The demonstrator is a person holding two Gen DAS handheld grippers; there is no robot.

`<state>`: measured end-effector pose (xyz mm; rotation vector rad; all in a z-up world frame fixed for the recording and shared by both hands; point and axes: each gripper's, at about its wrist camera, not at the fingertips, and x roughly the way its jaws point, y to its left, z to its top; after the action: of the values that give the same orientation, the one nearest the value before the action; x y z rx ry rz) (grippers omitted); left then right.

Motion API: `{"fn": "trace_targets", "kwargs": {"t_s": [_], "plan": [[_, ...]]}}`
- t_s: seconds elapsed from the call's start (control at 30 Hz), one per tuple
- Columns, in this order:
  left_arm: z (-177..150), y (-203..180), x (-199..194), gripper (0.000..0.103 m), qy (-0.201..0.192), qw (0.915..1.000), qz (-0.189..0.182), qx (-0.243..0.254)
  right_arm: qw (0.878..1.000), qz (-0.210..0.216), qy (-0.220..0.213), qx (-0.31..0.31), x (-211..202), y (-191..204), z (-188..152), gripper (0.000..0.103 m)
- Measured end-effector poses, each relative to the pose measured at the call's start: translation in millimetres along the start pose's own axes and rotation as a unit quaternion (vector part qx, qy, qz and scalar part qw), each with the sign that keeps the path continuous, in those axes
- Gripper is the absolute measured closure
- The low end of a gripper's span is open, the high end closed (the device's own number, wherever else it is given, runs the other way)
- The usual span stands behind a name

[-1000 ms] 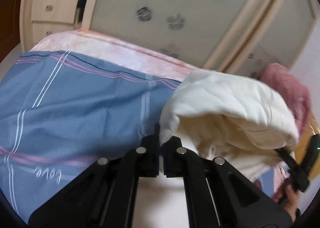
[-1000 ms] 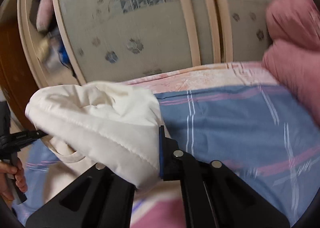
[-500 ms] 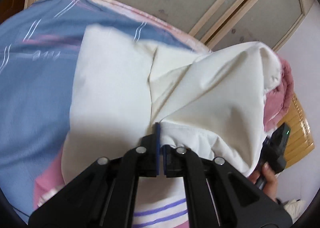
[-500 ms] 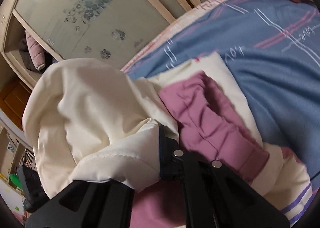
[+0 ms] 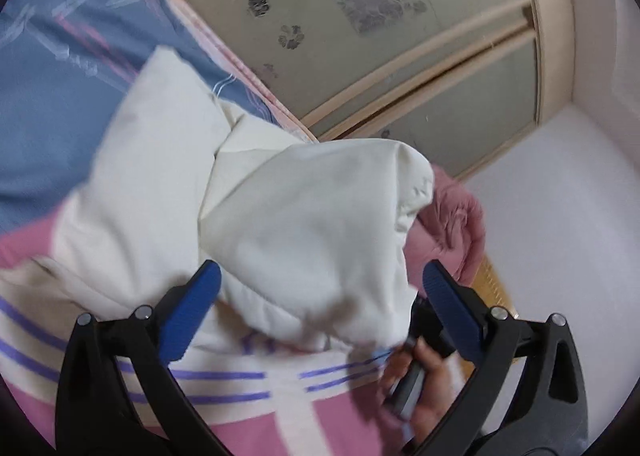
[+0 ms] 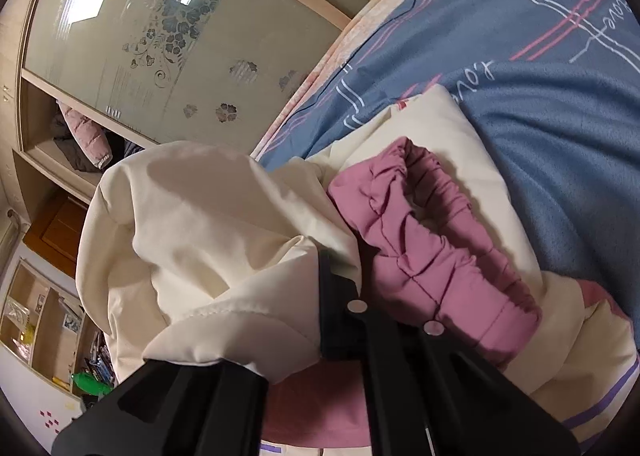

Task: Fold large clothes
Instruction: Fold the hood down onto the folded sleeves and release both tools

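Left gripper (image 5: 320,296) agape, right gripper (image 6: 316,288) clamped.

Blue bedsheet (image 6: 540,135) covering bed, frosted floral wardrobe doors (image 5: 360,35) standing behind, pink jacket (image 6: 86,131) lying on shelf.

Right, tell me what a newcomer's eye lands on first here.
First, the puffy cream jacket filling the middle of both views, its edge clamped in the right gripper. Next, the left gripper spread wide open around the cream bulk. Then the mauve gathered trim lying on the cream fabric, over the blue striped bedsheet.
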<state>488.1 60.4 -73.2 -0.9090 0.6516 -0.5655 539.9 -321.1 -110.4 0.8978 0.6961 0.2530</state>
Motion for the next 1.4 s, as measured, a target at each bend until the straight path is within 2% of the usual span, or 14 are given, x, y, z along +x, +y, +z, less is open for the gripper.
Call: {"fn": "trace_targets", "kwargs": {"t_s": [0.13,0.2,0.3,0.47,0.6,0.67,0.93,1.0,1.03,1.07,1.1,1.2,1.3,1.4], "plan": [[-15.9,13.6,30.7,0.004,0.012,0.9959,-0.028,-0.085,1.000,0.002,0.004,0.006,-1.6,-0.4,1.9,0.101],[-23.8,19.1,37.8,0.025,0.010,0.9922,-0.034,-0.119,1.000,0.001,0.005,0.008,-2.7,-2.2,3.7,0.101],[-42.8,24.9,35.2,0.026,0.013,0.9813,-0.052,-0.185,1.000,0.004,0.007,0.018,-2.4,-6.3,5.3,0.101],[-49.7,-25.1,-2.6,0.022,-0.014,0.9983,0.032,-0.046,0.996,-0.034,0.013,-0.077,-8.7,8.0,-9.0,0.098],[-50.1,-61.2,-24.1,0.007,-0.018,0.9969,0.067,0.038,0.978,-0.082,0.014,-0.191,-28.5,19.8,-35.9,0.086],[-50.1,-74.1,-26.2,0.004,0.012,0.9941,0.080,0.072,0.960,-0.121,0.011,-0.253,-42.9,28.1,-51.8,0.057],[-53.4,-42.8,0.9,0.002,0.077,0.9871,0.118,0.076,0.877,-0.249,-0.095,-0.399,-68.8,49.9,-77.8,0.015],[-52.7,-31.6,7.2,0.002,0.079,0.9865,0.129,0.063,0.787,-0.324,-0.154,-0.502,-65.1,64.1,-99.3,0.006],[-47.4,-24.1,12.8,0.002,0.077,0.9858,0.140,0.054,0.720,-0.348,-0.205,-0.565,-63.6,69.0,-116.4,0.001],[-44.0,-19.5,15.7,0.002,0.073,0.9873,0.134,0.045,0.692,-0.338,-0.227,-0.596,-63.7,70.4,-127.7,0.001],[-37.5,-14.6,18.7,0.002,0.068,0.9897,0.121,0.034,0.686,-0.306,-0.234,-0.617,-65.7,70.0,-133.1,0.001],[-24.7,-13.1,24.1,0.002,0.069,0.9903,0.118,0.020,0.788,-0.143,-0.172,-0.573,-86.1,72.8,-116.9,0.001],[-21.4,-27.4,25.5,0.002,0.105,0.9835,0.134,0.059,0.831,-0.121,-0.198,-0.506,-115.9,81.3,-94.2,0.001],[-5.3,-59.5,2.2,0.002,0.091,0.9873,0.091,0.092,0.896,-0.103,-0.206,-0.381,-138.5,88.3,-57.4,0.001]]}}
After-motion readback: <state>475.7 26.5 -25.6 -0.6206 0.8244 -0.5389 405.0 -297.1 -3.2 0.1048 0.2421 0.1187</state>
